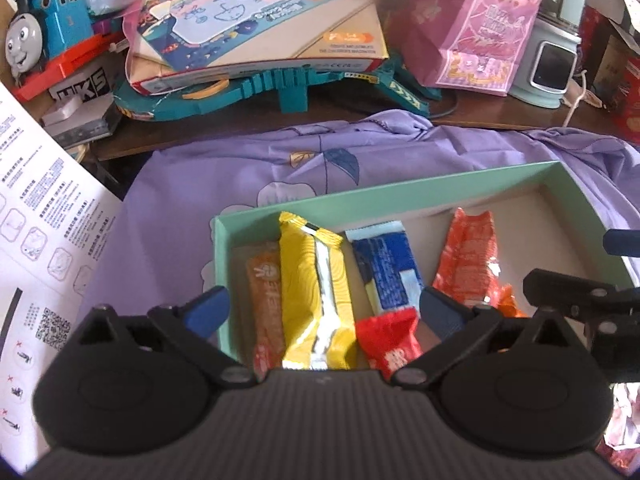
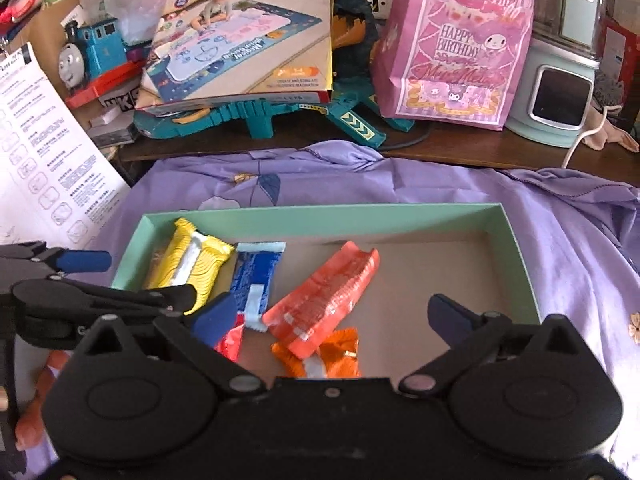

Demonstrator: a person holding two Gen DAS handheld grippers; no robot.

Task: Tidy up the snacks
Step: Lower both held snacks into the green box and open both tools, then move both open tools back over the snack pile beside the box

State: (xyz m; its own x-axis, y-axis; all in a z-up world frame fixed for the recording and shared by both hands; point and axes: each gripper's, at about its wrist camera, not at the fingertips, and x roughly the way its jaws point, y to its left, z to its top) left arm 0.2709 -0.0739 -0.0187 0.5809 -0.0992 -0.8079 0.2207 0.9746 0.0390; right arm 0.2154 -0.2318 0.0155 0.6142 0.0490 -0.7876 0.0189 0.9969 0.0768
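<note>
A cluttered wooden desk is draped at its near side with a purple floral cloth [image 2: 460,200], and on that cloth sits a shallow mint-green box [image 2: 320,216] with a brown cardboard floor, holding the snacks. Both claws hover above the box's near edge with jaws spread wide and nothing between them: the left gripper [image 1: 324,306] over the box's left end, the right gripper [image 2: 332,316] over its middle. Nearest lie a small red packet [image 1: 390,346] and a crinkled orange packet [image 2: 332,354], both partly covered by the gripper bodies. Beyond them, side by side, are a yellow wrapper [image 1: 316,284] with a silvery seam, a blue-and-white bar [image 1: 386,270], and a long orange-red wrapper [image 2: 324,292]. A darker orange bar [image 1: 264,300] against the left wall is shadowed and blurred; its print cannot be read. Farther back stand a blue toy train [image 2: 92,54], a boxed drawing mat [image 2: 244,44] and a pink birthday bag [image 2: 456,40], its top cut off.
</note>
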